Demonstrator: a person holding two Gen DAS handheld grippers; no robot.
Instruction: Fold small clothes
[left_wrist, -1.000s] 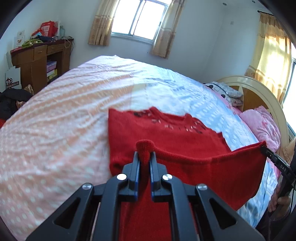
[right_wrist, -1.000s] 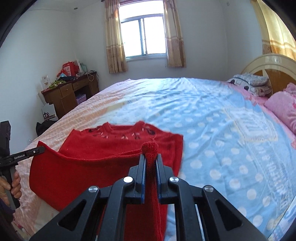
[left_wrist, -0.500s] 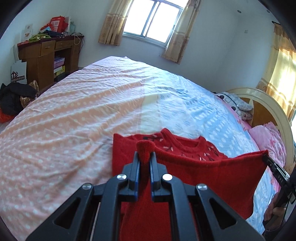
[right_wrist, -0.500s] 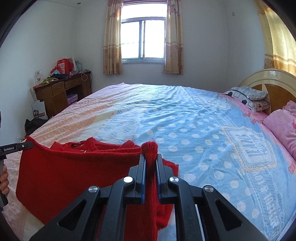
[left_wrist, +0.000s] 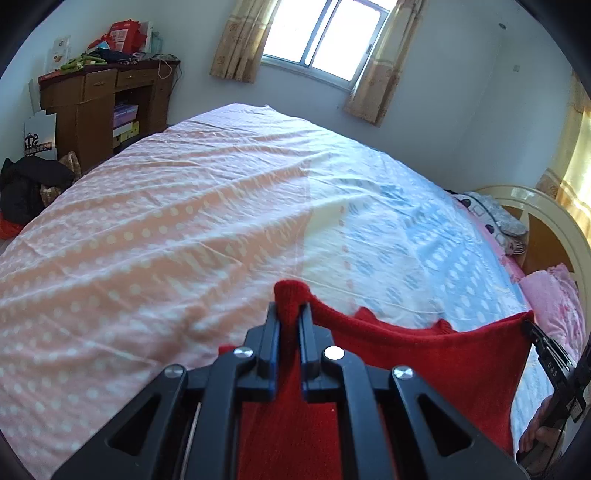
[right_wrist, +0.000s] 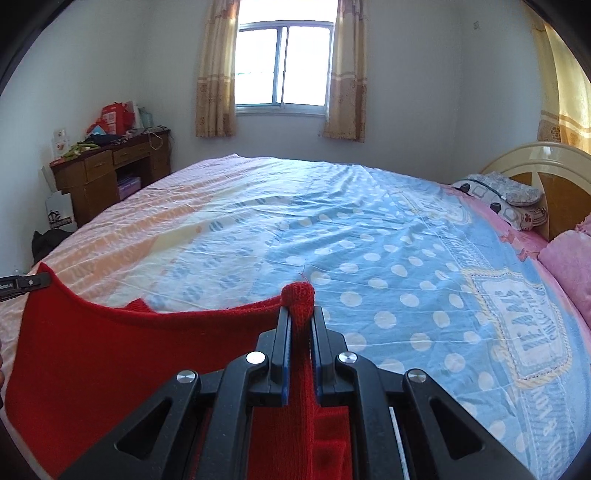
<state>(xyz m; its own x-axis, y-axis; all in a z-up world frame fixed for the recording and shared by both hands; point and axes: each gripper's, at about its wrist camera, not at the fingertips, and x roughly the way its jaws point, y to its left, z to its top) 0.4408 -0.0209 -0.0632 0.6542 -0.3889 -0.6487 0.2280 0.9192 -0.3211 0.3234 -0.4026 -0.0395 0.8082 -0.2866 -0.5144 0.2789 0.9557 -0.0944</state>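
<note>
A red knitted sweater (left_wrist: 424, 365) hangs stretched between my two grippers above the near part of the bed. My left gripper (left_wrist: 289, 314) is shut on one corner of its edge, with a red nub poking out past the fingertips. My right gripper (right_wrist: 299, 314) is shut on the other corner of the sweater (right_wrist: 129, 354). Each gripper shows at the side of the other's view, my right gripper (left_wrist: 546, 354) at the left view's right edge and my left gripper (right_wrist: 26, 282) at the right view's left edge. The raised edge hides most of the collar; only small red bumps show above it.
The bed sheet (right_wrist: 369, 240) is pink at the left and blue with dots at the right. Pillows (right_wrist: 509, 199) and a cream headboard (right_wrist: 535, 162) are at the right. A brown desk (left_wrist: 99, 107) with clutter stands by the left wall. Dark bags (left_wrist: 26, 184) lie on the floor.
Both grippers have lifted the sweater's held edge up and forward over the rest of it. The collar and beaded chest, plain before, are now almost fully covered by the raised edge.
</note>
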